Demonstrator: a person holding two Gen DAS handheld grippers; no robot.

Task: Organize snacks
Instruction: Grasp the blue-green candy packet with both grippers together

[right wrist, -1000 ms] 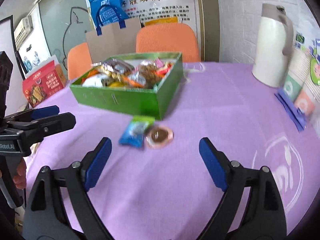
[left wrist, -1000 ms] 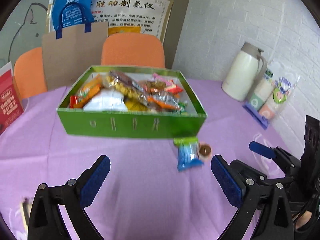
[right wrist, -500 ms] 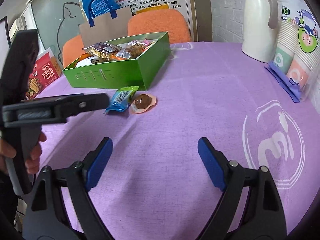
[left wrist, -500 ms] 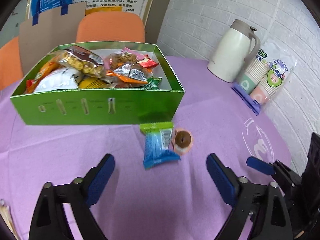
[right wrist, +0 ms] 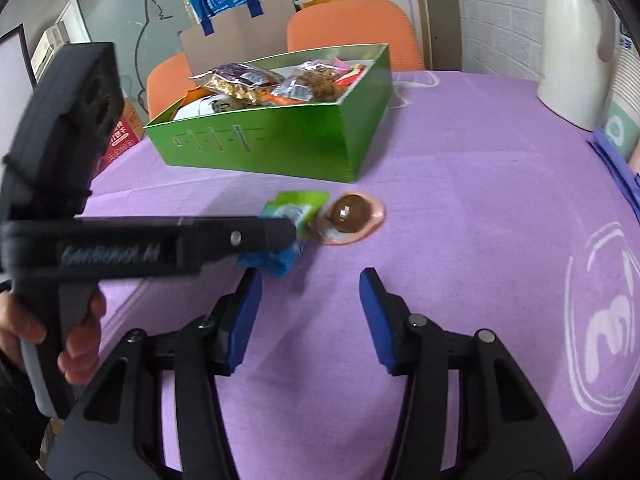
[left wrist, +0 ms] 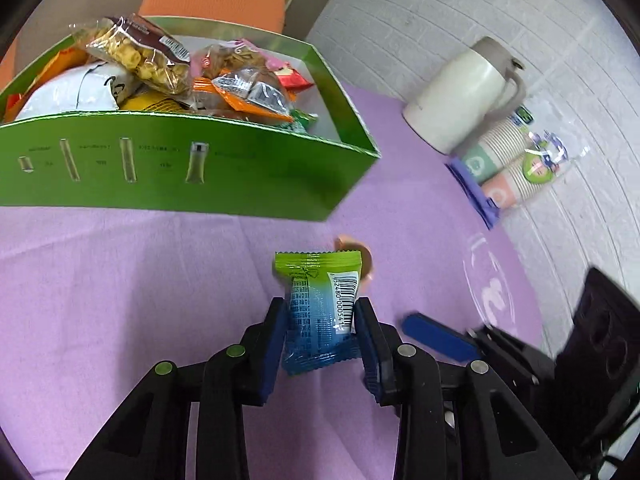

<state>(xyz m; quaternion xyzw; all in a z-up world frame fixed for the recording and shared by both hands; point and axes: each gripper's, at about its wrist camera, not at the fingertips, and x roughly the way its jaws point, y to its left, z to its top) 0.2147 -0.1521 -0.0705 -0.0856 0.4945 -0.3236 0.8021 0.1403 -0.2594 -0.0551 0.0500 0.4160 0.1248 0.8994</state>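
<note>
A blue and green snack packet (left wrist: 320, 308) sits between the blue pads of my left gripper (left wrist: 321, 320), which is shut on it just above the purple cloth. The same packet (right wrist: 294, 212) shows in the right wrist view, partly hidden by the left gripper's black finger (right wrist: 240, 236). A round brown sweet in a pink wrapper (right wrist: 351, 218) lies right beside it. Behind both stands the green box (left wrist: 192, 172) filled with several snack bags. My right gripper (right wrist: 310, 312) is open and holds nothing, a little short of the sweet.
A white thermos jug (left wrist: 464, 96) and stacked paper cups in plastic (left wrist: 516, 164) stand at the right by the brick wall. Orange chairs (right wrist: 352, 36) and a brown paper bag (right wrist: 240, 44) are behind the table. A hand (right wrist: 76, 348) grips the left tool's handle.
My left gripper moved forward to the blue packet and shut on it. My right gripper came closer to the sweet and its fingers narrowed somewhat.
</note>
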